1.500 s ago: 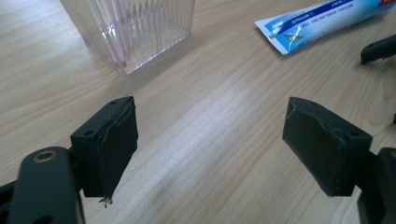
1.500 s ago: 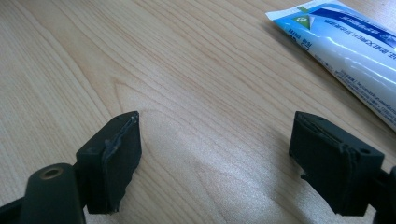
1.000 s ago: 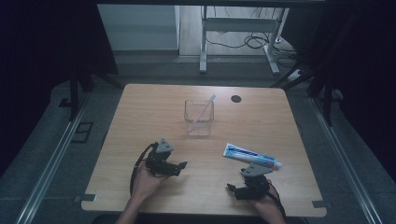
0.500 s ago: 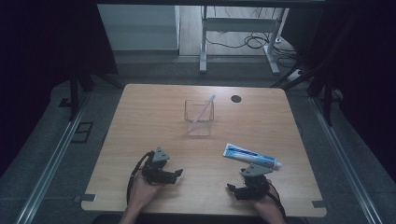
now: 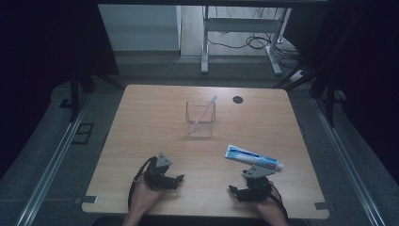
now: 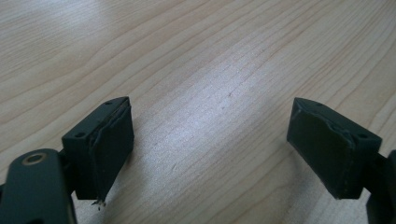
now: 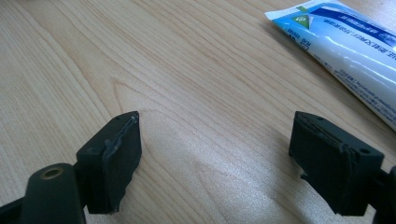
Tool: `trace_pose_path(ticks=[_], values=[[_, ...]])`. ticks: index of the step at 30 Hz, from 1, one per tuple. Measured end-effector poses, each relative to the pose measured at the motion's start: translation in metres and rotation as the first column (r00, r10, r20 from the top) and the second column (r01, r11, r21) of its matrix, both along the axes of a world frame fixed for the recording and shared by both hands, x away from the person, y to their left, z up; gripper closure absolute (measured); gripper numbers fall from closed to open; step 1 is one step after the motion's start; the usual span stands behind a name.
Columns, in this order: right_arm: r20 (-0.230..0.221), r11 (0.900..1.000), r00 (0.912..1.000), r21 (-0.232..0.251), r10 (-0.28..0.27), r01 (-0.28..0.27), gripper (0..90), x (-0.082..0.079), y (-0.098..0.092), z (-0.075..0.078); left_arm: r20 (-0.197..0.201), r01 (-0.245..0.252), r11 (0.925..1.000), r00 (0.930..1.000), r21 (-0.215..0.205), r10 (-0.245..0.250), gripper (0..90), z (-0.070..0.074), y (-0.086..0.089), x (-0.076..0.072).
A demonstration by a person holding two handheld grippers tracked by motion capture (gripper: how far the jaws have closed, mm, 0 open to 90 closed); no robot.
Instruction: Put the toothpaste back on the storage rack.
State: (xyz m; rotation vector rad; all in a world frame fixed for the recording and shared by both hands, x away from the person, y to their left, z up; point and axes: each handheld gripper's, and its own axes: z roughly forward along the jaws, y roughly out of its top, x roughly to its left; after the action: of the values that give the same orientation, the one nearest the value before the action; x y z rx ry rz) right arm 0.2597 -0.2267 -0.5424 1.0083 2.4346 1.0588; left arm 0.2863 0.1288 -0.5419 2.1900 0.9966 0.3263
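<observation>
A clear square cup (image 5: 201,118) stands mid-table with a pink toothbrush (image 5: 204,113) leaning in it. A blue and white toothpaste tube (image 5: 253,158) lies flat to the right of centre; its flat end (image 7: 345,32) lies beyond my right jaw. My left gripper (image 5: 178,179) rests low at the front left, held by a hand, open with bare wood between its jaws (image 6: 210,135). My right gripper (image 5: 234,190) sits at the front right just below the tube, open, nothing between its pads (image 7: 215,154).
The wooden table (image 5: 155,117) has a round black grommet (image 5: 238,100) near its back edge. A metal desk frame (image 5: 240,42) and cables stand on the floor behind. Dark curtains flank both sides.
My left gripper has come down and back toward the table's front edge. The right gripper, cup and tube have stayed put.
</observation>
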Motion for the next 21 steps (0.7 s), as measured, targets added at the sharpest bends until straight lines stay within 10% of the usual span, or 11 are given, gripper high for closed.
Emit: trace_pose_path(ticks=[21], values=[[-0.038,1.0,0.9989,-0.005,0.028,-0.028,15.0,0.0013,-0.0042,0.0053,0.022,0.013,0.9994,0.9997,0.031,-0.013,14.0,-0.0014,-0.0011,-0.0005]])
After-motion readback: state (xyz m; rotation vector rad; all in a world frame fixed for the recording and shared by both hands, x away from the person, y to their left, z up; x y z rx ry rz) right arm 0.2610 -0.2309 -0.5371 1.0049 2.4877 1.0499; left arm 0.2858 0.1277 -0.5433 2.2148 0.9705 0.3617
